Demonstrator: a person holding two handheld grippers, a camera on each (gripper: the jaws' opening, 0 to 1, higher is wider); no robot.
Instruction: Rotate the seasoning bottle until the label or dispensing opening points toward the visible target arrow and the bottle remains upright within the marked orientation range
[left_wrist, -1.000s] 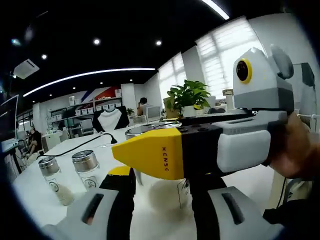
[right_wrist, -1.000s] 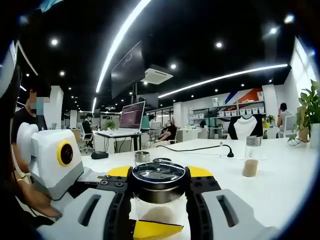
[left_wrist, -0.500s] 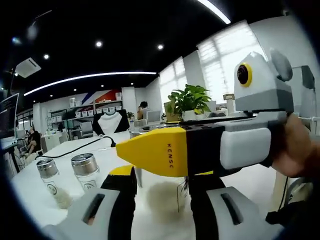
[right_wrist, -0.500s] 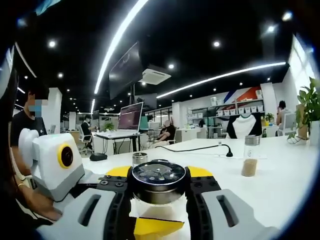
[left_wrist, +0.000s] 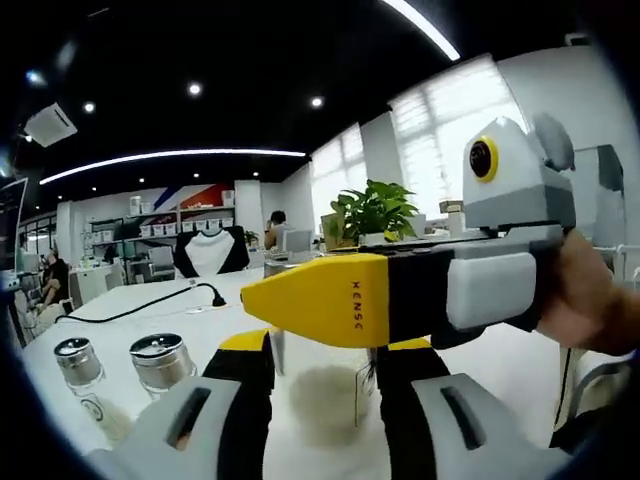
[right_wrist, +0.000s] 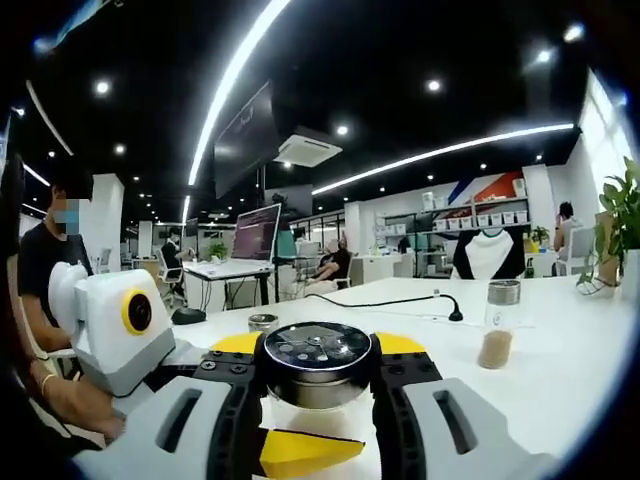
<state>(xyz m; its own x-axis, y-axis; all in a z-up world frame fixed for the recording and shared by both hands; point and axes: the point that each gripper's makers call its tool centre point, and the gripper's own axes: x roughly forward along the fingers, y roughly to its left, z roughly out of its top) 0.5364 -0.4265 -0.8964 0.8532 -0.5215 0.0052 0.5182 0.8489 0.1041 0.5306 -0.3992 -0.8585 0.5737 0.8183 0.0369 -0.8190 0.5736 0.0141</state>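
The seasoning bottle (left_wrist: 322, 398) is a clear glass jar holding pale powder, and it stands upright on the white table (left_wrist: 500, 365). My left gripper (left_wrist: 320, 368) is shut on the jar's glass body, one jaw on each side. My right gripper (left_wrist: 330, 300) reaches in from the right, its yellow jaw lying across the top of the jar. In the right gripper view, my right gripper (right_wrist: 318, 352) is shut on the bottle's round metal lid (right_wrist: 315, 343), which has small holes. Below the lid, a yellow tip of the left gripper (right_wrist: 300, 452) shows.
Two more shaker bottles (left_wrist: 160, 362) (left_wrist: 78, 365) stand to the left of the jar, and another bottle (right_wrist: 497, 322) stands alone further out. A black cable (left_wrist: 140, 305) crosses the table. A potted plant (left_wrist: 375, 210) sits behind. A person (right_wrist: 50, 255) stands at the left.
Both cameras have shifted slightly, so the two side bottles sit lower in the left gripper view. More of the lid's top shows in the right gripper view. Both holds are unchanged.
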